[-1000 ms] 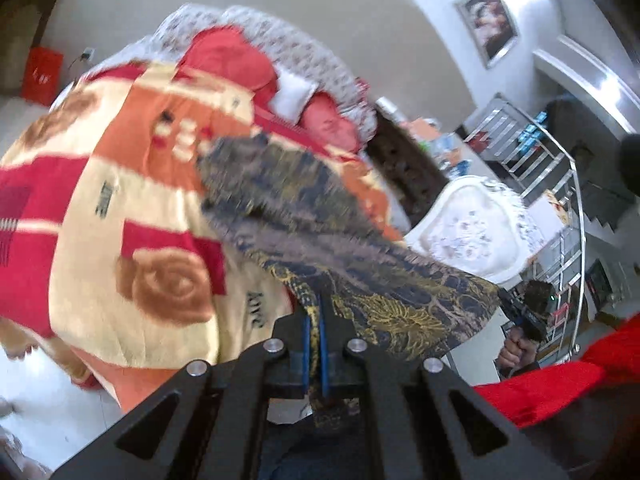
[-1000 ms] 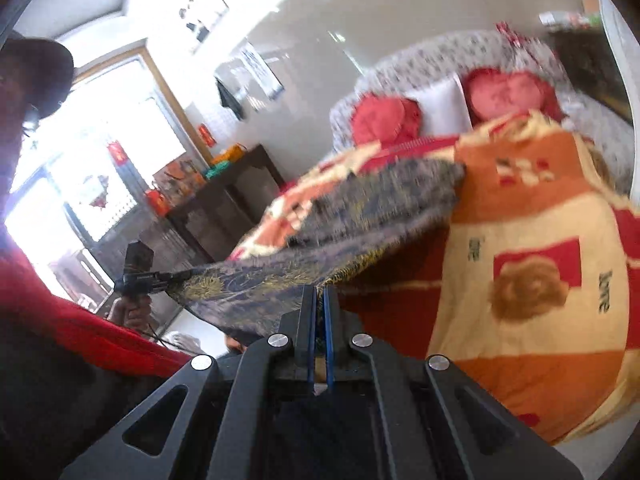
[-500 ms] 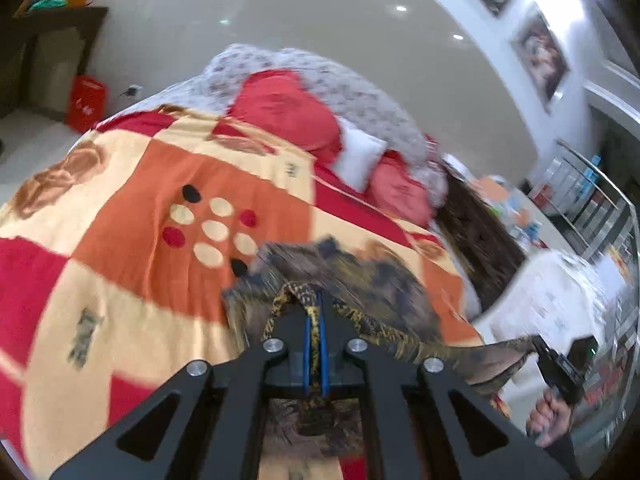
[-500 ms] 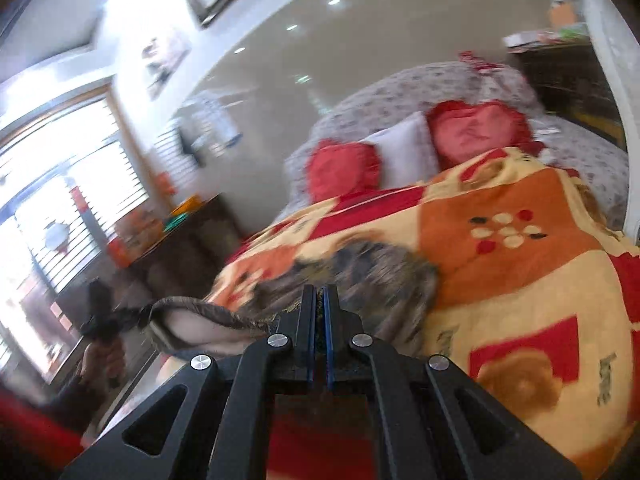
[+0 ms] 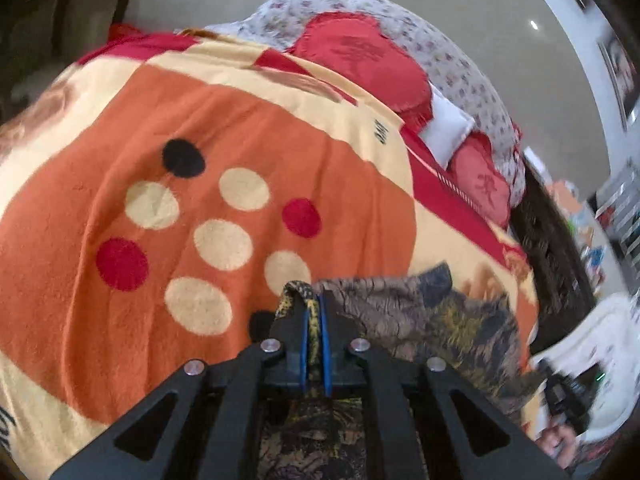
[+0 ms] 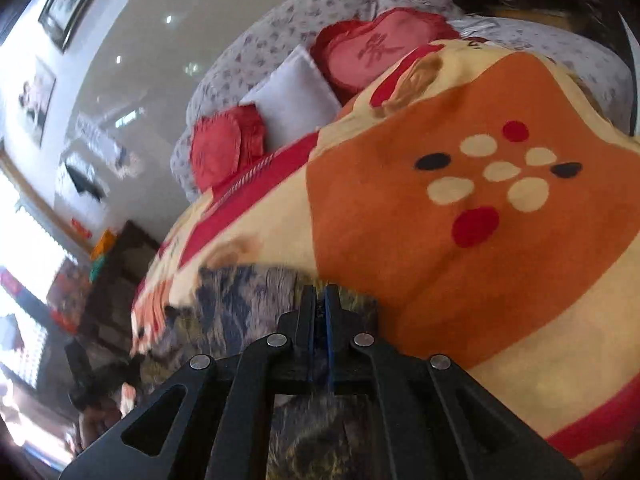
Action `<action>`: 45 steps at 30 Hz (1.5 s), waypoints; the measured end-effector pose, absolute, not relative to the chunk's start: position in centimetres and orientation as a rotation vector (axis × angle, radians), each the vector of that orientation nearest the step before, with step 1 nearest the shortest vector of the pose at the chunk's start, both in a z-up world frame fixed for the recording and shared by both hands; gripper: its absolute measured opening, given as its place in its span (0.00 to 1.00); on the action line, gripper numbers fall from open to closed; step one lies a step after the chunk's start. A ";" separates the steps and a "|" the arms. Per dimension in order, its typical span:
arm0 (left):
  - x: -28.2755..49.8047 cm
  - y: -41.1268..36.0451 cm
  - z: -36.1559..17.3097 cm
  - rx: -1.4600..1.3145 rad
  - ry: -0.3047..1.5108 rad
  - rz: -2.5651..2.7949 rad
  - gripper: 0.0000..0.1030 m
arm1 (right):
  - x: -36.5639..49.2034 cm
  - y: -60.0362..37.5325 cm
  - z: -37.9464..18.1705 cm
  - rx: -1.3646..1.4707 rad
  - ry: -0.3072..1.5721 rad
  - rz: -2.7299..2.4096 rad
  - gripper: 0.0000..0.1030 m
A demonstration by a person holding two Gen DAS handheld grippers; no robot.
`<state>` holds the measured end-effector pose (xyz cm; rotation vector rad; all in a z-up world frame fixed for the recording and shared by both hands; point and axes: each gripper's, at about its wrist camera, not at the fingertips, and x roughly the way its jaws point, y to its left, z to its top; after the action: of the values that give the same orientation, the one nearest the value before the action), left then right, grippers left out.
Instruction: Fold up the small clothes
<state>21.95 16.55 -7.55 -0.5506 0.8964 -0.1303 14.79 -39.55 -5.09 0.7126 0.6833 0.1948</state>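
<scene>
While the left tongs (image 5: 314, 316) pinch one edge of a dark patterned garment (image 5: 452, 320) low over the bed's blanket (image 5: 200, 92), the right tongs (image 6: 319, 312) pinch another; laying the fold flat likely comes next.

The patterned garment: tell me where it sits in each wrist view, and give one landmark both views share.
Left wrist: the garment lies lower right on the blanket, one edge pinched in the left claw.
Right wrist: it lies lower left, running under the right claw, which is shut on it.
Shared landmark: the white pillow between two red cushions.
</scene>
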 end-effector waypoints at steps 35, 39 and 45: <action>17.5 4.0 -7.4 -0.133 1.045 -0.259 0.24 | 11.1 -22.4 -6.5 0.048 0.988 0.249 0.00; 21.6 5.3 -3.9 -0.171 0.954 -0.192 0.24 | 14.1 -22.1 -4.7 0.067 1.008 0.247 0.00; 23.8 9.2 1.3 -0.259 0.818 -0.095 0.50 | 17.3 -24.4 1.7 0.052 0.803 0.147 0.10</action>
<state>23.80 9.23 1.30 -0.2592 0.8181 -0.0950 17.33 -24.39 1.67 0.0525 0.8026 0.1472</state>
